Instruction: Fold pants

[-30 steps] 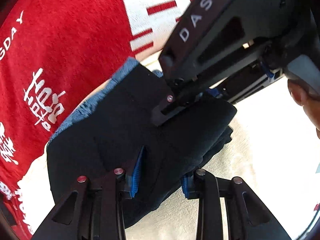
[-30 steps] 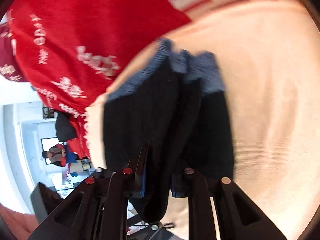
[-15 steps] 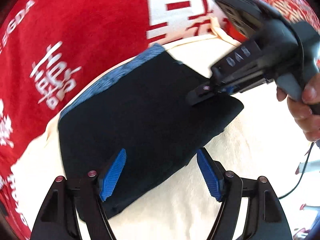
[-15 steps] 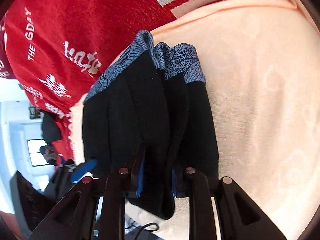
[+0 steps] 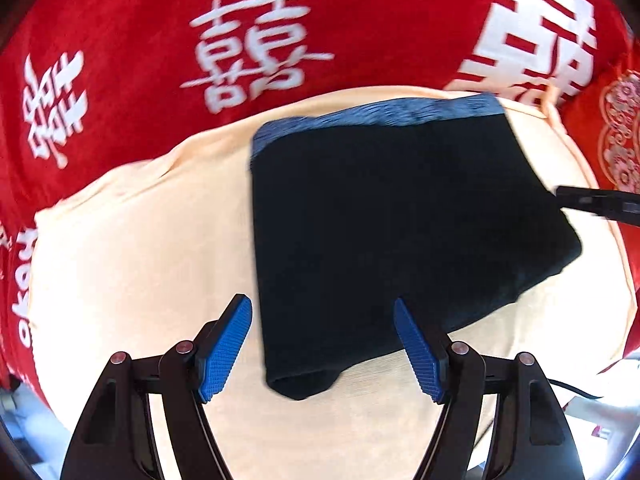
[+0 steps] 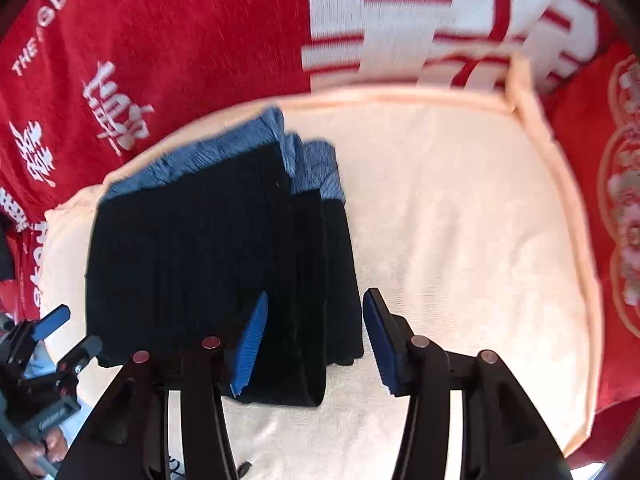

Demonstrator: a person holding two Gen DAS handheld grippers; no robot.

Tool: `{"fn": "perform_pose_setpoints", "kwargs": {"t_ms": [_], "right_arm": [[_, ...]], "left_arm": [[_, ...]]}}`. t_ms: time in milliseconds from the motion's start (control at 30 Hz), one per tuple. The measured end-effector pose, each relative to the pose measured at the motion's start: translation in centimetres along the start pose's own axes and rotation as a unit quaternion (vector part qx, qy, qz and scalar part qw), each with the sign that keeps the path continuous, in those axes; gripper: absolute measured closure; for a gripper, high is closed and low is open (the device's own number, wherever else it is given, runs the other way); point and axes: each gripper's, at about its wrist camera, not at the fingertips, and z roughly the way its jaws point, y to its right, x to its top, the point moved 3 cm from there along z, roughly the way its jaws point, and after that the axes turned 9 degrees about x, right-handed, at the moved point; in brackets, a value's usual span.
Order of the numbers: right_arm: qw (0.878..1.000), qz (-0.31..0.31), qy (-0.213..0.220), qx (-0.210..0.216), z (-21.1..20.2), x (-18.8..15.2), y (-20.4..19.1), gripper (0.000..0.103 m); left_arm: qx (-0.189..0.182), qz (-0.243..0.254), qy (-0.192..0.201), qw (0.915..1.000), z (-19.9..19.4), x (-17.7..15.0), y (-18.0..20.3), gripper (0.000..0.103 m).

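Note:
The black pants (image 5: 392, 232) with a blue patterned waistband (image 5: 376, 118) lie folded in a compact stack on a cream towel (image 5: 132, 248). My left gripper (image 5: 324, 344) hovers open above the near edge of the stack, its blue pads clear of the cloth. In the right wrist view the same folded pants (image 6: 208, 264) show several layers at their right side. My right gripper (image 6: 314, 336) is above that edge with its jaws opening; the pads do not press the fabric. The right gripper's finger tip (image 5: 596, 202) shows at the left wrist view's right edge.
A red blanket (image 5: 160, 40) with white characters lies under and behind the towel. A red patterned cushion (image 6: 616, 184) sits at the right. The left gripper (image 6: 44, 328) and a hand (image 6: 36, 448) appear at the lower left of the right wrist view.
Both grippers have let go of the pants and risen. The left one opened first and moved away sideways; the right one opened in the last half second. The pants now lie flat.

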Motion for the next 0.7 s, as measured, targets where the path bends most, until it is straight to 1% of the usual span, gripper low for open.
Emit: {"fn": "perform_pose_setpoints", "kwargs": {"t_ms": [67, 100, 133, 167, 267, 333, 400, 433, 600, 633, 667, 700], "right_arm": [[1.0, -0.012, 0.007, 0.01, -0.8, -0.9, -1.3, 0.05], [1.0, -0.016, 0.001, 0.017, -0.7, -1.3, -1.7, 0.05], [0.999, -0.021, -0.017, 0.028, 0.1, -2.1, -2.4, 0.05], [0.999, -0.023, -0.026, 0.029, 0.8, -2.5, -3.0, 0.051], [0.998, -0.025, -0.058, 0.001, 3.0, -4.0, -3.0, 0.051], [0.998, 0.008, -0.064, -0.004, 3.3, -4.4, -2.1, 0.051], [0.997, 0.053, -0.056, -0.008, 2.7, -4.6, -1.2, 0.051], [0.997, 0.063, -0.053, -0.011, 2.3, -4.7, -1.0, 0.05], [0.996, 0.075, -0.048, -0.019, 1.6, -5.9, -1.7, 0.05], [0.996, 0.078, -0.045, -0.016, 1.4, -6.1, -2.1, 0.05], [0.996, 0.081, -0.043, -0.013, 1.2, -6.2, -2.6, 0.05], [0.996, 0.083, -0.04, -0.011, 0.9, -6.4, -3.0, 0.05]], "left_arm": [[0.0, -0.004, -0.01, 0.9999, 0.5, -0.3, -0.6, 0.029], [-0.002, -0.009, -0.017, 0.9998, 0.8, -0.5, -0.9, 0.029], [-0.006, -0.015, -0.025, 0.9996, 1.1, -0.7, -1.2, 0.029], [-0.009, -0.019, -0.03, 0.9993, 1.3, -0.8, -1.4, 0.029], [-0.016, -0.025, -0.039, 0.9988, 1.4, -1.2, -2.0, 0.029], [-0.015, -0.022, -0.041, 0.9988, 1.4, -1.4, -2.3, 0.029], [-0.017, -0.017, -0.042, 0.9988, 1.4, -1.7, -2.6, 0.029], [-0.018, -0.015, -0.044, 0.9988, 1.5, -1.8, -2.8, 0.029], [-0.021, -0.005, -0.045, 0.9988, 1.7, -2.0, -3.6, 0.028], [-0.022, -0.004, -0.044, 0.9988, 1.7, -2.0, -3.8, 0.026], [-0.023, -0.003, -0.043, 0.9988, 1.7, -2.0, -4.0, 0.013], [-0.023, -0.003, -0.039, 0.999, 1.6, -1.9, -4.3, 0.008]]}}
